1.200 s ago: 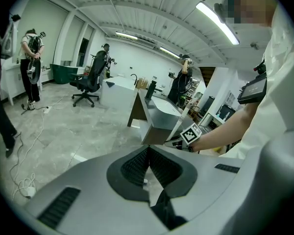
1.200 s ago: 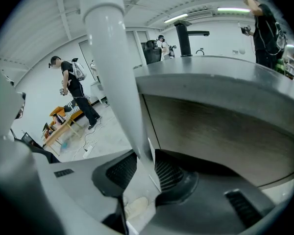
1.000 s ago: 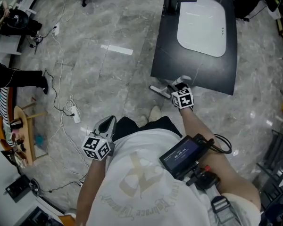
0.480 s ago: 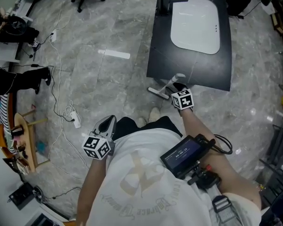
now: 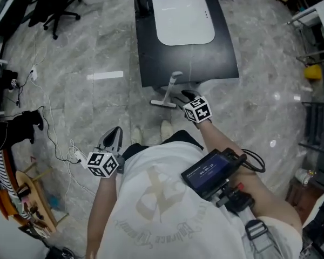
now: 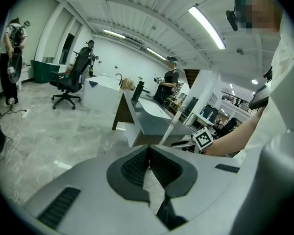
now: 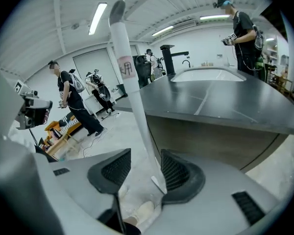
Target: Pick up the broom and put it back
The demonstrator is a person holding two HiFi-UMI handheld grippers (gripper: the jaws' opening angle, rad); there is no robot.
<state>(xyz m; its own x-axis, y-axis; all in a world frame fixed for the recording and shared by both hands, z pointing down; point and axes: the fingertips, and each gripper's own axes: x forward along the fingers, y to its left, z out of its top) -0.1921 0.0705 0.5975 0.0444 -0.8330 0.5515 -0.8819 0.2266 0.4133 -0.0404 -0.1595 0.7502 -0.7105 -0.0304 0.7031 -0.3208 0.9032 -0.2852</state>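
Right gripper [image 7: 145, 169] jaws just now opening round one broom [image 7: 128, 84]; left gripper [image 6: 147, 156] closed

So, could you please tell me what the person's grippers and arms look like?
The left gripper and the right gripper have light grey bodies with dark ribbed pads. Each carries a white cube printed with black square markers. The person wears a white short-sleeved T-shirt; a black device with a screen and a looped black cable sits by the right arm.
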